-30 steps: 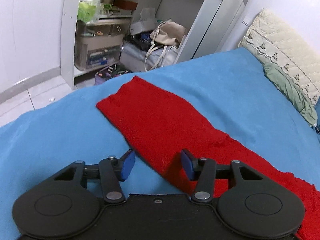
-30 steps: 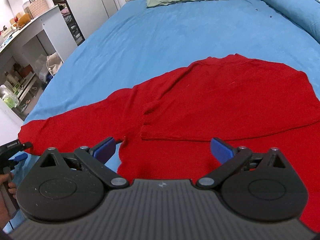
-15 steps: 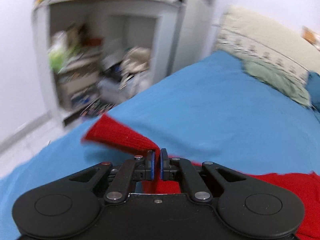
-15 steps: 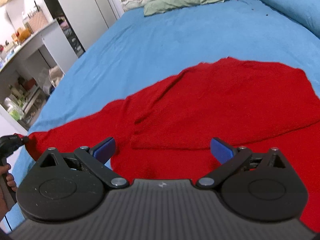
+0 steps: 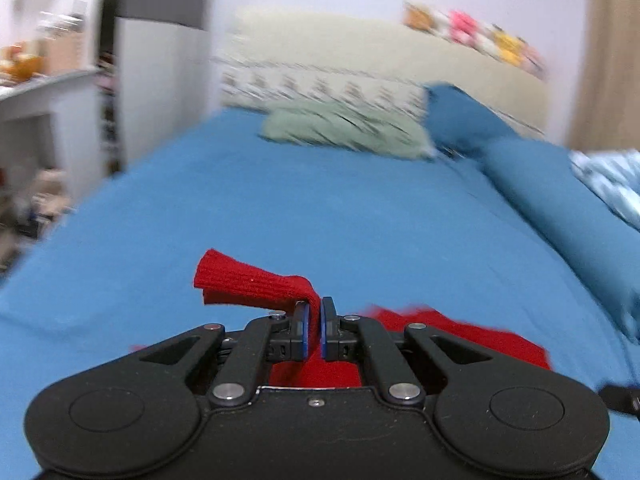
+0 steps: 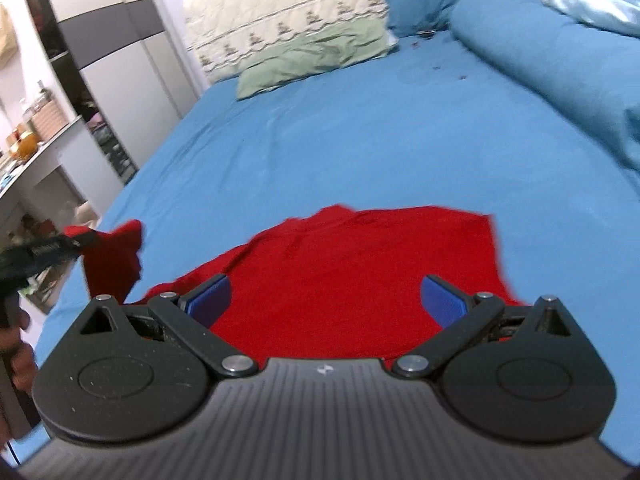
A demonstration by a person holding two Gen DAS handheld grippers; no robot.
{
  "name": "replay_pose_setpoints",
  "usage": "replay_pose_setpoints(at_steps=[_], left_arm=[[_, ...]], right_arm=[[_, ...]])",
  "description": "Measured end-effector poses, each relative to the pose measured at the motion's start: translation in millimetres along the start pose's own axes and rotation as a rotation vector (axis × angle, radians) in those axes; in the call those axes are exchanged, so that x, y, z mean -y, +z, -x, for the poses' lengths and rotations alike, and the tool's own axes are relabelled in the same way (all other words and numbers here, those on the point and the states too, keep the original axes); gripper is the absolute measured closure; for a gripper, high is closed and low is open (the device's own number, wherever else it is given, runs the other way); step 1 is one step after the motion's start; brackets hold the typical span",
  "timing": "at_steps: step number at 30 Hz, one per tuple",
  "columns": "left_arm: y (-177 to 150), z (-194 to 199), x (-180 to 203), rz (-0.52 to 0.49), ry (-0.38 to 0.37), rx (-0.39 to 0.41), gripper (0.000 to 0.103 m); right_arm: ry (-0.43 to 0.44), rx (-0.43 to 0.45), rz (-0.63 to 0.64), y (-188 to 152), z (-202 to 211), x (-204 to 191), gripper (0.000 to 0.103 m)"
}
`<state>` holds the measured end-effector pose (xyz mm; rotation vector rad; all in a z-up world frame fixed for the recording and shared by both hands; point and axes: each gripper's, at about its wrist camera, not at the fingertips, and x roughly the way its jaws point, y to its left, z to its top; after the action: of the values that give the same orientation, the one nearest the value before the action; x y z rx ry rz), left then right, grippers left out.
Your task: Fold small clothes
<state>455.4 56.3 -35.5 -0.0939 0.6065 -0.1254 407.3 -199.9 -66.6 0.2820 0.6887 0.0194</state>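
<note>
Left gripper point(image 5: 314, 312) pinches red sleeve point(image 5: 248, 284); right gripper point(image 6: 326, 300) gapes.

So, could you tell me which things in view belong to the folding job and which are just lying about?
Part of the job:
- red sweater, its sleeve lifted
- left gripper, shut on the sleeve
- right gripper, open over the sweater
- blue bedsheet, the work surface

Just lying about:
- green pillow
- rolled blue duvet
- desk

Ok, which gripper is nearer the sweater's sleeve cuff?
Left. The left gripper has its jaws shut on the sleeve near the cuff; the right gripper hovers open over the sweater body.
</note>
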Motion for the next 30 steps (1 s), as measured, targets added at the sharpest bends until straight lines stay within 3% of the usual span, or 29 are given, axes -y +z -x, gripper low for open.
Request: replay_pose_setpoints(at_steps=[4, 6, 8, 11, 12, 14, 17, 22, 26, 27, 30], left_arm=[[-55, -41, 67, -0.078, -0.064, -0.101, 0.098], [-87, -64, 86, -0.120, -0.054, -0.163, 0.098], [-111, -83, 92, -0.102, -0.060, -0.230, 0.098], [-123, -86, 95, -0.110, -0.051, -0.232, 0.096], [-122, -84, 95, -0.120, -0.054, -0.226, 0.093], [-118, -77, 93, -0.130, -0.079, -0.223, 0.061], [-110, -53, 82, -0.160, -0.054, -0.205, 0.046], [-105, -7, 35, -0.216, 0.061, -0.196, 0.038], [-109, -1, -17, -0.215, 0.136, -0.218, 0.036], [-111, -2, -28, -0.210, 0.151, -0.224, 0.036], [-117, -6, -52, -0.196, 0.179, -0.236, 0.036]], right_arm=[[-0.039, -0.011, -0.024, -3, 0, 48, 0.000], [-0.047, -0.047, -0.036, -8, -7, 71, 0.000], [-0.051, -0.081, -0.033, -15, -15, 87, 0.000], [-0.042, -0.125, -0.004, -22, -26, 102, 0.000], [-0.033, -0.136, 0.006, -23, -28, 103, 0.000], [-0.008, -0.149, 0.027, -23, -32, 101, 0.000], [0.039, -0.157, 0.072, -14, -36, 83, 0.000], [0.166, -0.217, 0.221, 1, -60, 19, 0.000], [0.214, -0.230, 0.420, -12, -101, -41, 0.000], [0.216, -0.227, 0.470, -18, -111, -53, 0.002], [0.197, -0.232, 0.597, -37, -142, -82, 0.020]])
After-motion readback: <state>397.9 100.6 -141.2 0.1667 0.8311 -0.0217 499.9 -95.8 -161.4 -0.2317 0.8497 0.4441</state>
